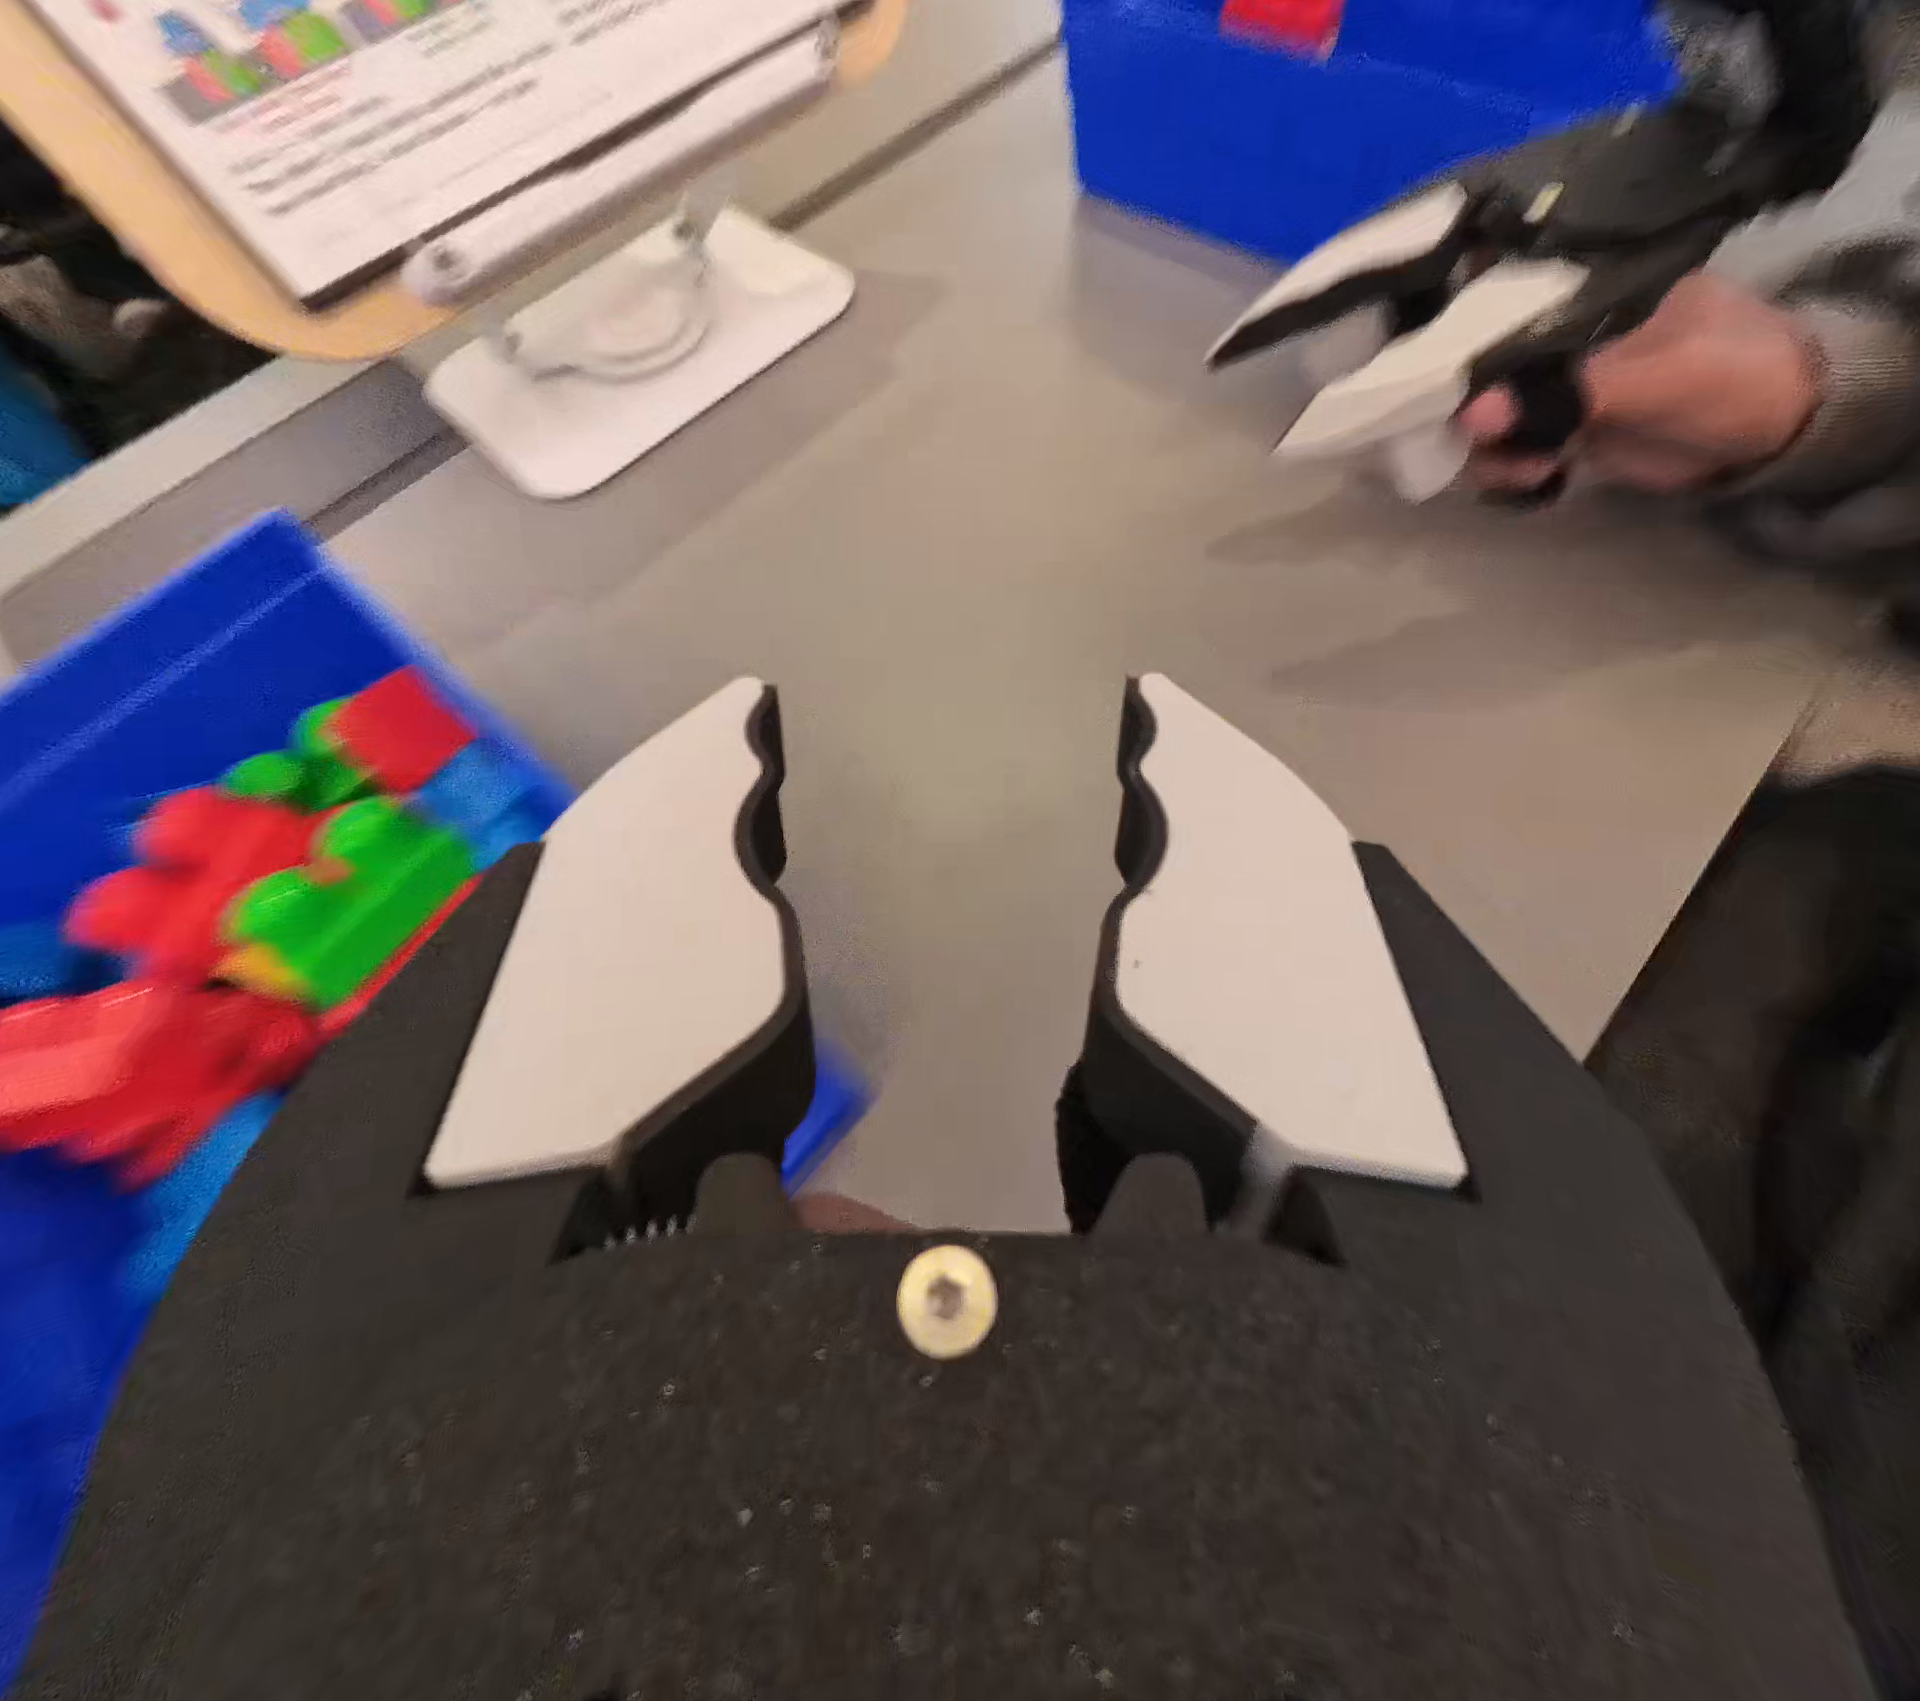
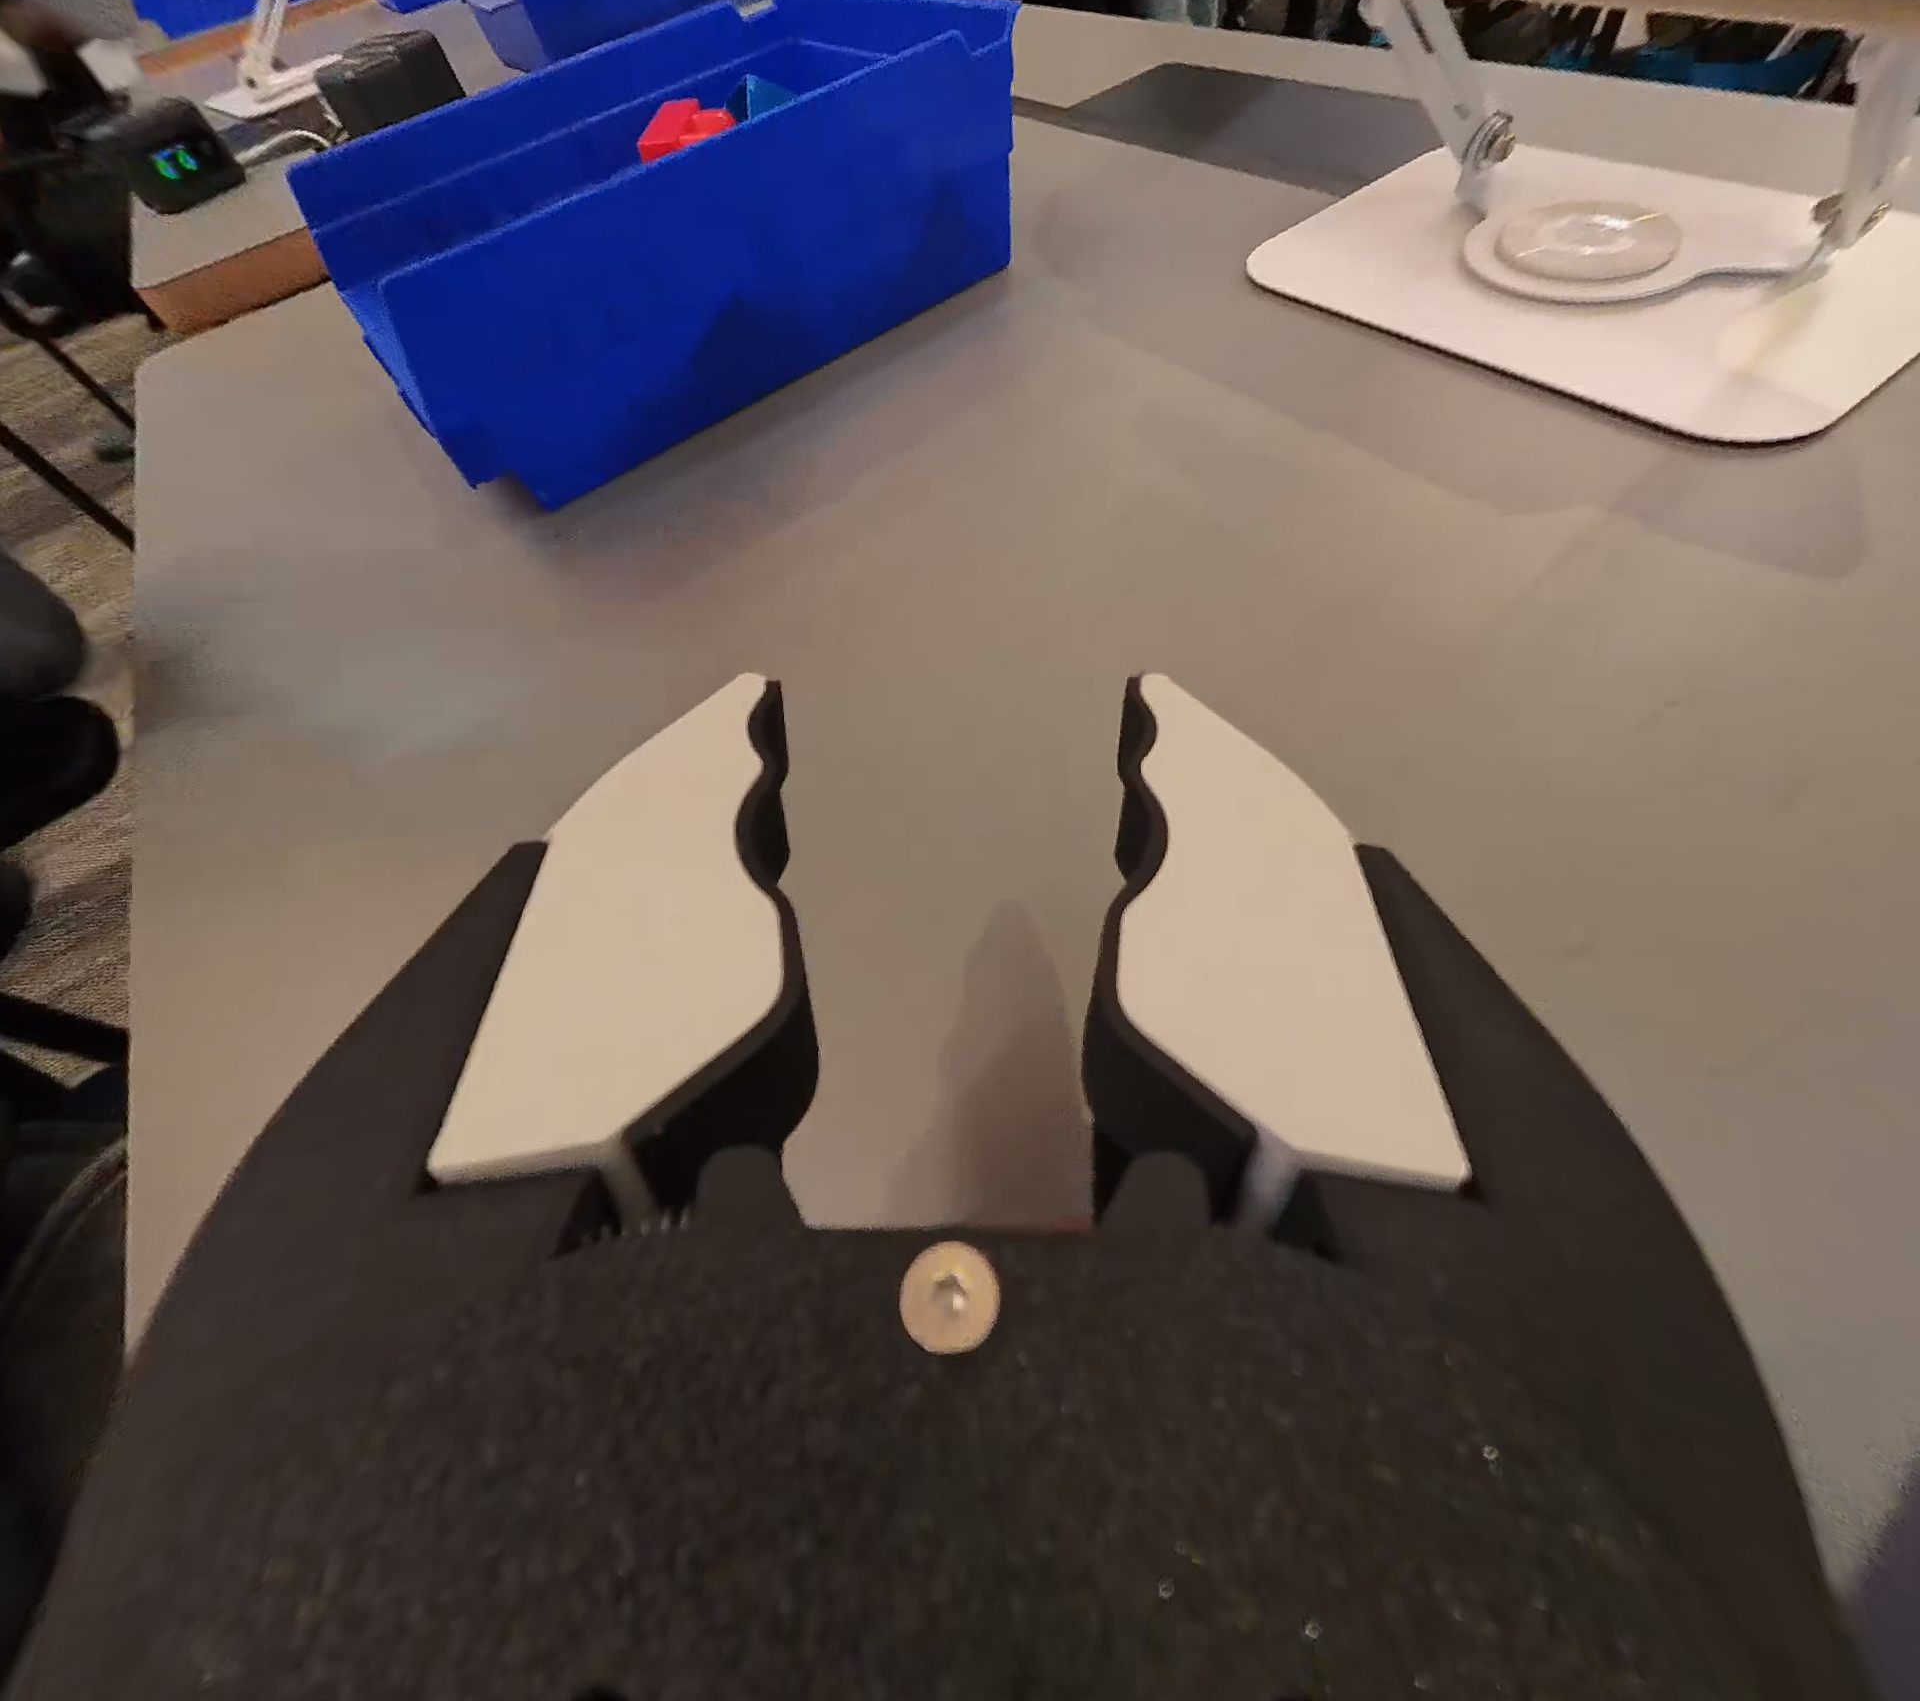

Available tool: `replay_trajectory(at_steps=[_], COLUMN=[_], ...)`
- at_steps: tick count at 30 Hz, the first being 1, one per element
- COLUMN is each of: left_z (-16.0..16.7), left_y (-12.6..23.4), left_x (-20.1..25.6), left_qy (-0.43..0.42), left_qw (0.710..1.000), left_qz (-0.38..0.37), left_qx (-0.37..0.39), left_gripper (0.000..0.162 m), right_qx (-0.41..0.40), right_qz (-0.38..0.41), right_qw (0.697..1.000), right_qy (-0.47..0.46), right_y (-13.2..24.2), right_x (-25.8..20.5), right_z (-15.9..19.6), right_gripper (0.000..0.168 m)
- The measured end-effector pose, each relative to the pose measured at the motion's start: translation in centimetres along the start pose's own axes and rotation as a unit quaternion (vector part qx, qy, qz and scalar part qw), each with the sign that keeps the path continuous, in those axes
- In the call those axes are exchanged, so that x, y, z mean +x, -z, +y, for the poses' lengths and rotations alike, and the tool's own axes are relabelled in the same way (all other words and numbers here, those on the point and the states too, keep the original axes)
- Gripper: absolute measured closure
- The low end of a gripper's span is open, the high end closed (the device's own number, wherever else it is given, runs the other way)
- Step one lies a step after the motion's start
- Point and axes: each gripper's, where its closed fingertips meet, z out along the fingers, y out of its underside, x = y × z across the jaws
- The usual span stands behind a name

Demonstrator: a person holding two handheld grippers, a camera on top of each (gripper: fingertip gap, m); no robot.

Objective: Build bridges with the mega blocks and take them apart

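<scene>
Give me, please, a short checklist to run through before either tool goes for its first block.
1. Left tool open and empty: ok.
2. Right tool open and empty: ok.
3. Blocks in the near bin beside the left tool: ok, a red and green pile shows.
4. Blocks in the far bin: ok, at least a red block and a blue one.
5. Table between the bins free for building: ok.
6. Left view sharp enough to aim: not ok, blurred.

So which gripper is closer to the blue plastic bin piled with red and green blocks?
Left. The left gripper hangs right beside that blue plastic bin, which sits by its left finger. The right gripper is across the grey table, near the other blue bin.
</scene>
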Motion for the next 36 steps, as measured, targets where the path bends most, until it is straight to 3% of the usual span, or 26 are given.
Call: replay_trajectory(at_steps=[4,8,13,17,18,20,28,36], left_z=[3.7,7.6,11.4,13.4,13.9,14.3,12.2,2.6], left_y=[1.4,-2.4,-6.6,-8.3,-8.4,-8.2,-4.8,-1.8], left_x=[-8.0,-15.9,-20.2,-20.7,-20.5,-19.6,-20.1,-16.6], left_qy=[-0.097,-0.101,-0.07,-0.051,-0.051,-0.042,-0.077,-0.155], left_qw=[0.979,0.95,0.93,0.922,0.918,0.911,0.914,0.948], left_qz=[-0.008,0.0,0.038,0.07,0.081,0.113,0.079,0.042], left_qx=[-0.178,-0.297,-0.359,-0.377,-0.385,-0.395,-0.392,-0.274], left_gripper=[0.096,0.096,0.099,0.1,0.103,0.126,0.126,0.126], right_qx=[-0.012,-0.025,-0.042,-0.046,-0.047,-0.049,-0.051,-0.012], right_qz=[-0.016,-0.012,-0.008,-0.011,-0.012,-0.014,-0.024,-0.021], right_qw=[1.0,0.999,0.998,0.998,0.998,0.998,0.998,0.998], right_qy=[0.004,0.027,0.036,0.03,0.028,0.025,0.032,0.05], right_y=[-0.7,-1.1,-1.2,-1.0,-1.0,-0.9,-1.1,-0.7], right_x=[-0.7,-1.3,-1.5,-1.5,-1.5,-1.5,-1.9,-2.1], right_z=[0.2,0.7,1.9,2.3,2.4,2.5,2.3,0.6], right_gripper=[0.107,0.108,0.109,0.109,0.11,0.111,0.113,0.114])
